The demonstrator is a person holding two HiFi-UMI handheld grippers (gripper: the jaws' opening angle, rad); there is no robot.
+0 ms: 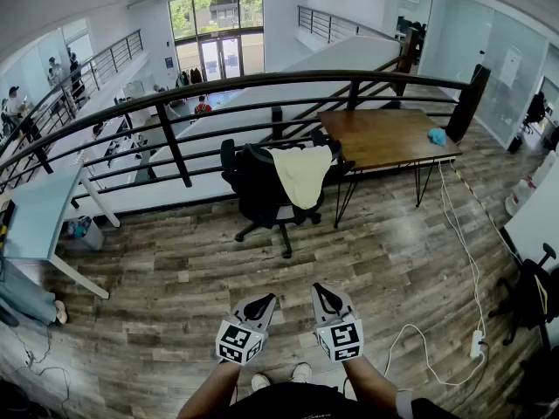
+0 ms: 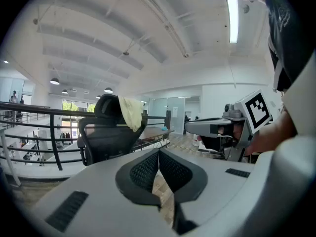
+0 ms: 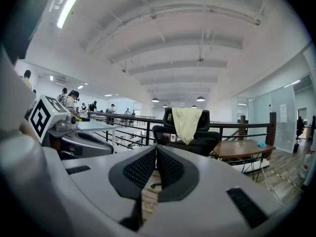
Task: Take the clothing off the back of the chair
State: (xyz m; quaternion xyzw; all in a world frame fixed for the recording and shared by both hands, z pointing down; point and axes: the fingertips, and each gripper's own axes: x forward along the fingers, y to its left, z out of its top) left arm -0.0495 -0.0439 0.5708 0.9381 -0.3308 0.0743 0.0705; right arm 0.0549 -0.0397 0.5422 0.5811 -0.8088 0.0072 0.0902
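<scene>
Yellow clothing (image 1: 301,175) over chair (image 1: 251,182) back; railing (image 1: 175,142) seemingly close behind; floor (image 1: 218,264) open.

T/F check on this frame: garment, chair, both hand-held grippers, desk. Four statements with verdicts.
1. A pale yellow garment hangs over the back of the black office chair. True.
2. The left hand-held gripper is clamped on the garment. False: it is shut on nothing, well short of the chair.
3. The right hand-held gripper is shut and empty. True.
4. The wooden desk is bare. False: a small blue object lies near its right end.
</scene>
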